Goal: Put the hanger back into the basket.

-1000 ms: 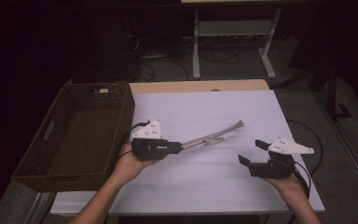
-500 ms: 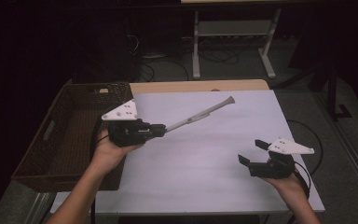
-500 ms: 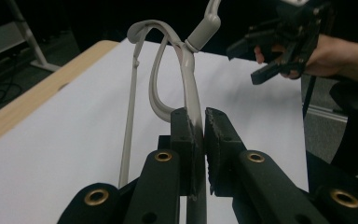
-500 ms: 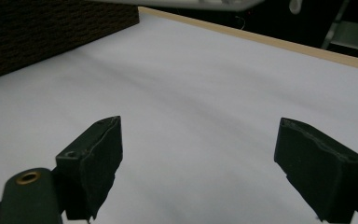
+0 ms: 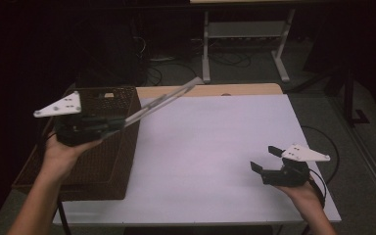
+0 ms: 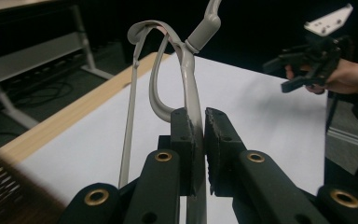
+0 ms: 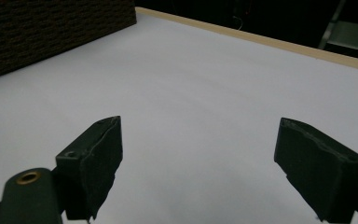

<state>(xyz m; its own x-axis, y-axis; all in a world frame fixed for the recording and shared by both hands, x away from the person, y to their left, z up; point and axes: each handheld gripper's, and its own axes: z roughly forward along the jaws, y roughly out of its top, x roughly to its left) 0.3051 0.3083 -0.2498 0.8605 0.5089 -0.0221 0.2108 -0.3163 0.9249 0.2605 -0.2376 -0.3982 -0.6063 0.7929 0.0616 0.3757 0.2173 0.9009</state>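
Observation:
A long grey utensil with two thin arms and a looped end is held up in the air, slanting from the basket toward the table's far edge. My left gripper is shut on its handle end, above the wicker basket; in the left gripper view the jaws pinch the grey handle. My right gripper stands open near the table's front right, with nothing between its fingers.
The dark wicker basket stands at the left edge of the white table and looks empty where its inside shows. A wooden strip runs along the table's far edge. Cables and a metal stand lie on the floor beyond.
My left gripper has risen and moved left with the grey utensil, from the table's middle to above the basket. The right gripper has stayed put.

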